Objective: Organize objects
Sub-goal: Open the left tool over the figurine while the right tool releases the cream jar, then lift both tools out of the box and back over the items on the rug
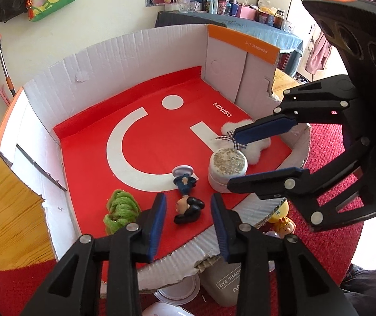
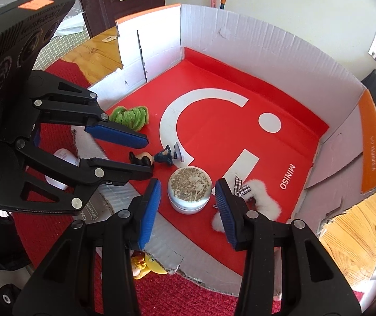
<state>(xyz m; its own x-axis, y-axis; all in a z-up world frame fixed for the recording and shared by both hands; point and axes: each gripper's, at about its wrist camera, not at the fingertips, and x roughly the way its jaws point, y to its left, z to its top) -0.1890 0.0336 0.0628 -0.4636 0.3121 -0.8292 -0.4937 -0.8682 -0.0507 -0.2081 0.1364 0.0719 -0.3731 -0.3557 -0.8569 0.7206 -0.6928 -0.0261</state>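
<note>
A low white cardboard box (image 1: 82,73) has a red Miniso bag (image 1: 146,142) lining its floor. A small dark-suited figurine (image 1: 186,202) lies on its back there, just beyond the blue pads of my left gripper (image 1: 189,226), which is open and does not touch it. A round white jar with a speckled lid (image 2: 189,192) stands upright between the pads of my right gripper (image 2: 188,210). A gap shows on each side, so this gripper is open. From the right wrist view, the left gripper (image 2: 146,156) straddles the figurine's head (image 2: 143,158).
A green fuzzy piece (image 1: 120,210) and a white fluffy piece with a checked bow (image 1: 256,147) also lie in the box. Outside its torn near wall are a yellow toy (image 1: 282,216), an eye shadow case (image 1: 227,281) and a white lid (image 1: 177,289) on red cloth. Wooden tabletop (image 1: 6,205) flanks the box.
</note>
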